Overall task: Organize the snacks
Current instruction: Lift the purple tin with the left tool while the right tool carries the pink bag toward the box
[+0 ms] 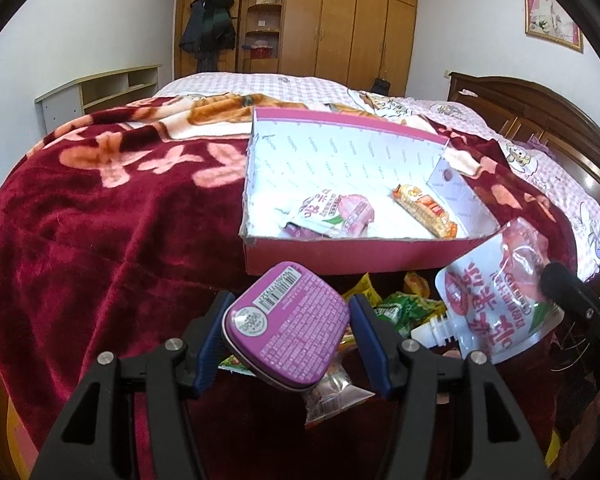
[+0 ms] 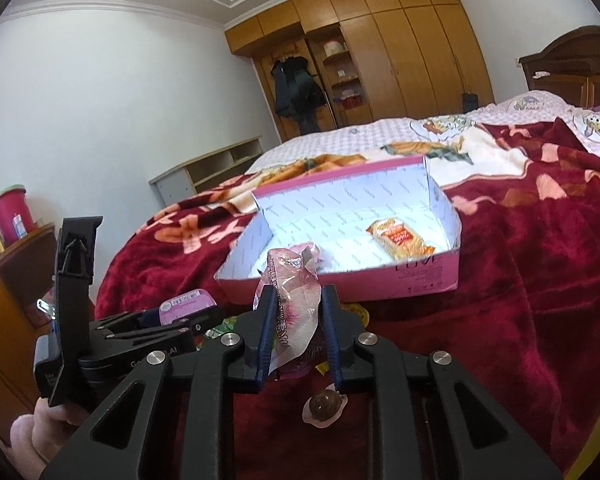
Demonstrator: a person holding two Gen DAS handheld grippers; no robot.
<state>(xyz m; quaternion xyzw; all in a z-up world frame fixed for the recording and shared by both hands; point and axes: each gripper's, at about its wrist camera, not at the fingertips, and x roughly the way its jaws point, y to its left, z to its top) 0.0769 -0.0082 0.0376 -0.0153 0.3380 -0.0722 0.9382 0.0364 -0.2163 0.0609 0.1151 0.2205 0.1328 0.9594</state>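
Nearest, the left tongs (image 1: 288,328) are clamping a purple tin (image 1: 286,324) between their blue pads, label side up, while the right tongs (image 2: 296,334) are squeezing nearly shut on a pink drink pouch (image 2: 290,304) that is hanging spout-down. Beneath both, loose snack packets (image 1: 400,308) are lying heaped on the red blanket (image 1: 100,240), with a round brown sweet (image 2: 325,405) sitting just below the right tongs. Farther back, a pink cardboard box (image 1: 340,254) is resting open on the bed, holding a second pink pouch (image 1: 332,216) and an orange biscuit pack (image 1: 426,210), well apart.
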